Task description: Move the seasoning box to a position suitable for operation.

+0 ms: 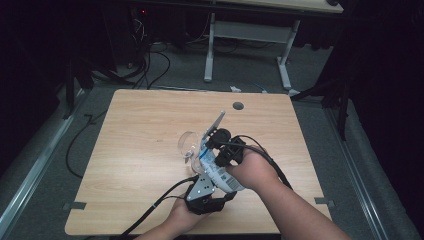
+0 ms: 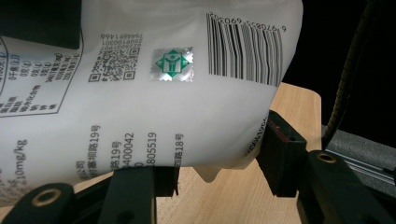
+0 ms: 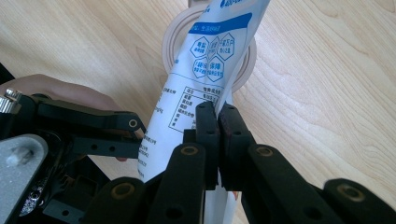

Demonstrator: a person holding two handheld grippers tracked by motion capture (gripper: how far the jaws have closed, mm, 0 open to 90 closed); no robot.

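Both grippers are clamped on the salt bag point(image 1: 218, 172), left gripper point(image 1: 204, 194) round its fat body, right gripper point(image 1: 220, 145) pinching the edge, so one slip probably dumps salt past the glass point(image 1: 189, 145) onto the table point(image 1: 135, 150)

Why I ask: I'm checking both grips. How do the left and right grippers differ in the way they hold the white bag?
The left gripper has its jaws spread wide around the bag's full lower body; the right gripper has its jaws nearly closed, pinching a thin flat edge. The left gripper sits nearer the person, the right gripper nearer the glass. Both grip the same bag above the table.
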